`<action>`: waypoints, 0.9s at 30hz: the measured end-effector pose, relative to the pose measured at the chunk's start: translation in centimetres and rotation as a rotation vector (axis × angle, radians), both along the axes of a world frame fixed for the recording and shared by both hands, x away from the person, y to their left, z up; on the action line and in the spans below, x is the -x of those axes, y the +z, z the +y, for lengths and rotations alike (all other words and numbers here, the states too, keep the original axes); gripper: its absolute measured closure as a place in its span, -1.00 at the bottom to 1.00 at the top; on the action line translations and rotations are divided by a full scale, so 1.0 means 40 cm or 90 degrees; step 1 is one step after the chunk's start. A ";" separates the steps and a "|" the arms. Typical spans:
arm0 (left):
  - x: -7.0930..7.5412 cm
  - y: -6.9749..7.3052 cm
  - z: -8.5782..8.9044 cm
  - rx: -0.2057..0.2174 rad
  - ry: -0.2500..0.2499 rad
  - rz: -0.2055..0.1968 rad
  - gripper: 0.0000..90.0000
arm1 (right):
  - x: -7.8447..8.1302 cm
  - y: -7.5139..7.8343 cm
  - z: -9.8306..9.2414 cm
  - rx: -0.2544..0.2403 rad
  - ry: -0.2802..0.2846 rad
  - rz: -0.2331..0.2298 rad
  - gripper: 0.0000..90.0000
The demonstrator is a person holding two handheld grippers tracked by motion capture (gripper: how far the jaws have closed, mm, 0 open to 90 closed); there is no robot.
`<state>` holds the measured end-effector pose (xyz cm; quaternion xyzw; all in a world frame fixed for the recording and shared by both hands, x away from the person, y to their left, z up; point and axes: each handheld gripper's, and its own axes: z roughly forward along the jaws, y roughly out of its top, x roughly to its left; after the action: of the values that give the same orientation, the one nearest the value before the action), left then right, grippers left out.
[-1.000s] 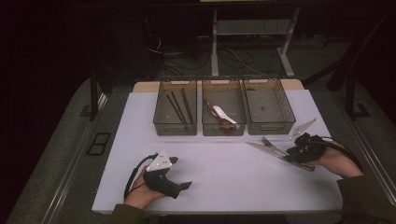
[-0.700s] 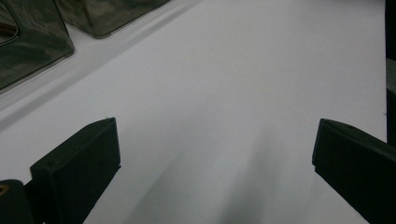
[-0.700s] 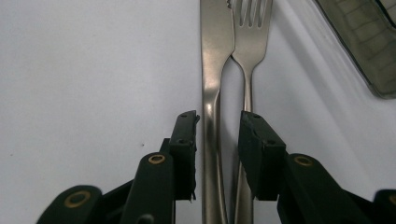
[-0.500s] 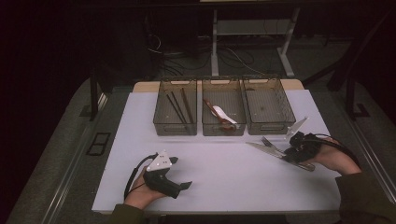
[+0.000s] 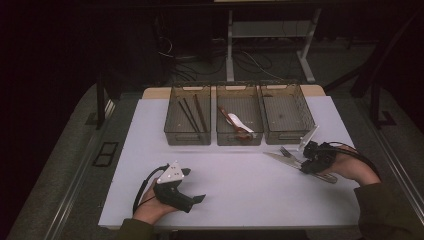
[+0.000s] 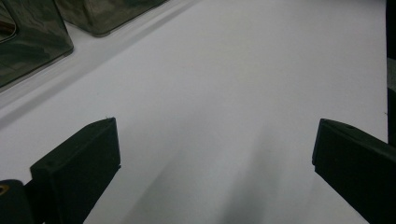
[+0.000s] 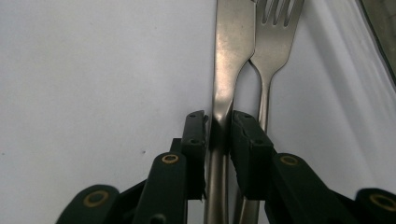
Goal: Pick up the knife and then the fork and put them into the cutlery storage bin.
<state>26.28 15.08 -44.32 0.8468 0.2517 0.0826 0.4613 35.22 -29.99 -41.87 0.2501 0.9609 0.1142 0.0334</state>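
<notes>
No brand, label or lettering is showing clearly enough to read on anything in front of you.

Three smoky see-through bins are sitting side by side along the far edge of the white table (image 5: 240, 195). The left bin (image 5: 188, 136) is holding a few dark sticks (image 5: 190, 114) lying lengthwise. The middle bin (image 5: 239, 136) is holding a white utensil (image 5: 239, 123) lying across a reddish-brown one; what exactly they are is too small to tell. The right bin (image 5: 287, 132) is showing only its ribbed floor.

You are keeping your left gripper (image 5: 192, 197) low over the near left part of the table, well apart from the bins. In the left gripper view its jaws are standing wide apart with nothing but bare white surface between them, so it is released and grasping nothing.

Your right gripper (image 7: 218, 128) is working at the right side of the table, just in front of the right bin. Its jaws have just been closing, and in the right gripper view they are pinching the handle of a steel knife (image 7: 231, 51) from both sides. The knife is lying flat on the table, pointing away from you, with a steel fork (image 7: 275, 28) lying just beside it, touching at the neck. The fork is sitting outside the jaws.
</notes>
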 end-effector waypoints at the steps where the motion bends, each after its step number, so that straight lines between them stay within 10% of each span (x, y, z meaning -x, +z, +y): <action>1: 0.000 0.000 0.000 0.000 0.000 0.000 -1.00 | -0.002 0.000 0.001 0.005 0.000 -0.001 0.69; 27: 0.000 0.000 0.001 -0.001 -0.001 -0.001 -1.00 | -0.016 -0.005 0.031 0.065 -0.002 0.015 0.78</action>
<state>26.27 15.11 -44.33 0.8472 0.2508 0.0827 0.4611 35.85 -28.74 -42.08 0.2513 0.9653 0.0624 0.0350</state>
